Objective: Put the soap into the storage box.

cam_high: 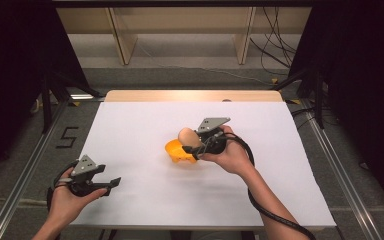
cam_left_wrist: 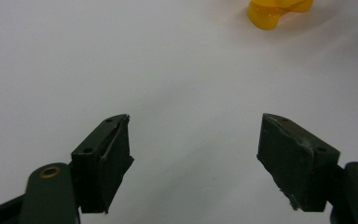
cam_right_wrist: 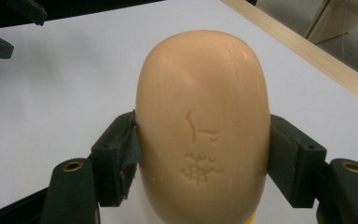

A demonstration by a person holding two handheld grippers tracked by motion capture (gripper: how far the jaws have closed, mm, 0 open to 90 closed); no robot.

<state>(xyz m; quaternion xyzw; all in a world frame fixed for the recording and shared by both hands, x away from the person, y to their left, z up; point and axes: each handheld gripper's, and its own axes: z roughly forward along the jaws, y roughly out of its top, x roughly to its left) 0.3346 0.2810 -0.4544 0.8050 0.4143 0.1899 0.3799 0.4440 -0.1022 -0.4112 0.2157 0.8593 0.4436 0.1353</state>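
A peach oval soap bar (cam_right_wrist: 204, 112) with a stamped mark sits between the pads of my right gripper (cam_right_wrist: 203, 154), which is shut on its two sides. In the high view the soap bar (cam_high: 185, 135) is held just above a yellow dish (cam_high: 176, 151) near the middle of the white sheet, with my right gripper (cam_high: 192, 143) reaching in from the right. My left gripper (cam_high: 111, 184) rests at the sheet's near left, open with nothing between its fingers. From the left gripper (cam_left_wrist: 196, 140), the yellow dish (cam_left_wrist: 274, 11) lies far ahead at the top right.
The white sheet (cam_high: 130, 125) covers a wooden table whose far edge (cam_high: 190, 95) shows beyond it. Metal rails run along both sides on the floor. Wooden shelf legs (cam_high: 121, 37) and loose cables (cam_high: 275, 47) stand behind the table.
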